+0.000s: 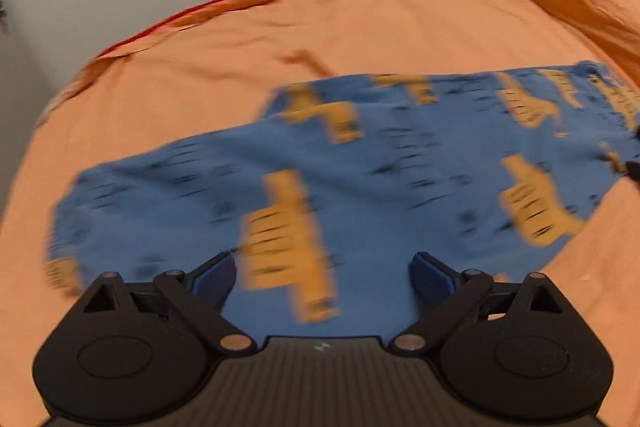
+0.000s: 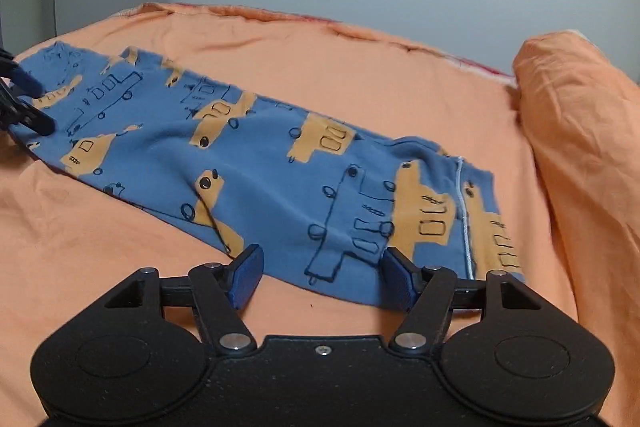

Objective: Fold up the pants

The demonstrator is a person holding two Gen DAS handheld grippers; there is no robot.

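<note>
Blue pants with orange vehicle print lie folded lengthwise on the orange bed sheet, waistband end near the orange pillow. Left gripper: jaws spread wide above the cloth, gripping nothing. Right gripper: jaws apart over the waistband edge, pads clear of the fabric. Left-wrist view is motion-blurred.

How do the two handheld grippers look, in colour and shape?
Both look alike. The left gripper and right gripper have matte black bodies with two round housings, black linkage arms on silver pivot pins, and flat dark blue finger pads. No cables or sleeves show.
</note>
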